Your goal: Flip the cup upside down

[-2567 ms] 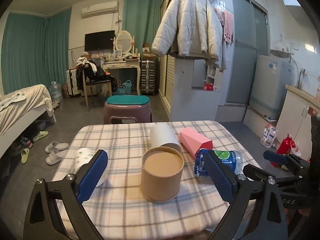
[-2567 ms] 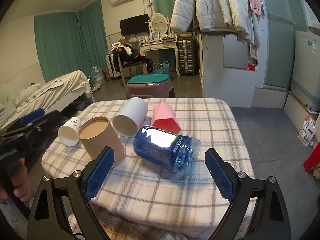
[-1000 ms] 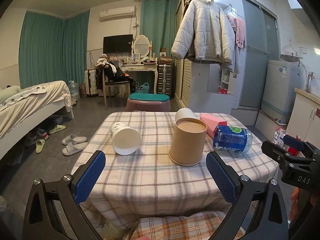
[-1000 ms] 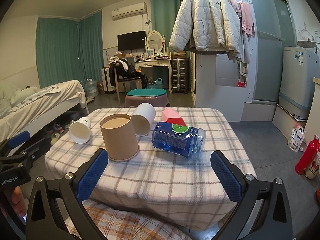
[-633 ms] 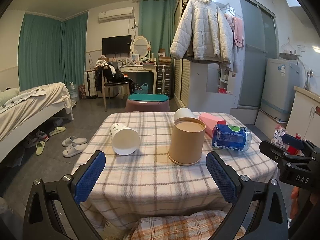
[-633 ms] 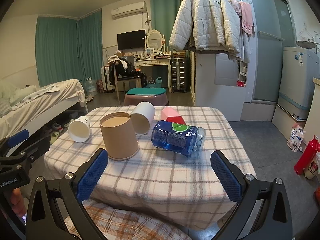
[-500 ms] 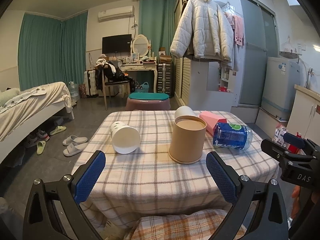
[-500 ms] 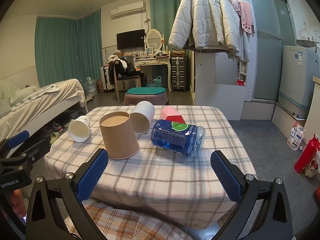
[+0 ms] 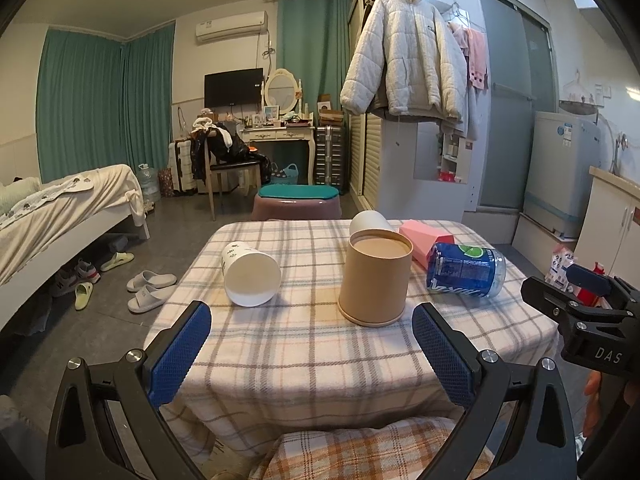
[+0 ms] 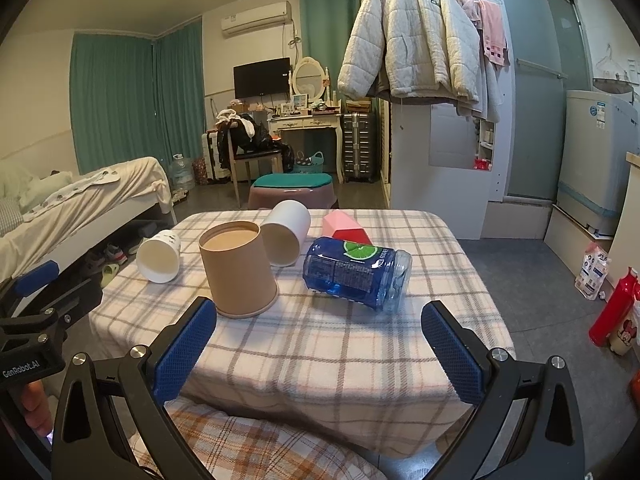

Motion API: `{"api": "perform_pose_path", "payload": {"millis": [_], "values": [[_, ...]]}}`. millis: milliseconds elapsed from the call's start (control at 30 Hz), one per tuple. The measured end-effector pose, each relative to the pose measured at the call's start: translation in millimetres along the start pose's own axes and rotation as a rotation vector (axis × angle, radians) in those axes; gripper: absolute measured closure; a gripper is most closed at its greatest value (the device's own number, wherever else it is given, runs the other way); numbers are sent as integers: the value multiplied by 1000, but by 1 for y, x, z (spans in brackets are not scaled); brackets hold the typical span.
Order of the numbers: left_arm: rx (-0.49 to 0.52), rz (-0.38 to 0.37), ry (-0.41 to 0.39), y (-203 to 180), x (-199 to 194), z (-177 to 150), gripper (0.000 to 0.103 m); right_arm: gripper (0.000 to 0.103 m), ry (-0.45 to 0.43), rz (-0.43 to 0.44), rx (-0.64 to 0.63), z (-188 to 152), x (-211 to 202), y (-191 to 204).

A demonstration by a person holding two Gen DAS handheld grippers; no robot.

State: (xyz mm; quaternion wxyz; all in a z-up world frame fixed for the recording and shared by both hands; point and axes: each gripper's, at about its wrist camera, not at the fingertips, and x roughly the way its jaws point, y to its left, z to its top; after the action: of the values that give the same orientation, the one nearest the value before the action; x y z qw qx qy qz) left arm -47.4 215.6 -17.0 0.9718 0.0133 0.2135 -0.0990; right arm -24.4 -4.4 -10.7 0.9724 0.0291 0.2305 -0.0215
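A tan paper cup [image 9: 375,278] stands upside down, rim on the plaid tablecloth [image 9: 304,344]; it also shows in the right wrist view [image 10: 238,267]. A small white printed cup [image 9: 250,274] lies on its side to its left, mouth toward me, and shows in the right wrist view [image 10: 159,255]. A plain white cup [image 10: 285,238] lies on its side behind the tan cup. My left gripper [image 9: 310,354] is open and empty, back from the table's near edge. My right gripper [image 10: 318,354] is open and empty, also near the front edge.
A blue plastic bottle [image 10: 356,274] lies on its side right of the tan cup. A pink box [image 9: 424,240] lies behind it. A purple stool [image 9: 296,202] stands beyond the table. A bed [image 9: 60,216] is at the left, and a red bottle [image 10: 614,306] stands on the floor at right.
Both grippers have drawn back from the table since 2.6 s ago, when they were close to the tan cup and bottle. Over the last second, the views hardly change.
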Motion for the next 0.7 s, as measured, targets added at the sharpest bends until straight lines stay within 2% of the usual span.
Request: {"api": "perform_pose_path", "payload": {"millis": [700], "values": [[-7, 5, 11, 4, 0, -4, 0, 0, 19, 9, -7, -4, 5, 6]]}}
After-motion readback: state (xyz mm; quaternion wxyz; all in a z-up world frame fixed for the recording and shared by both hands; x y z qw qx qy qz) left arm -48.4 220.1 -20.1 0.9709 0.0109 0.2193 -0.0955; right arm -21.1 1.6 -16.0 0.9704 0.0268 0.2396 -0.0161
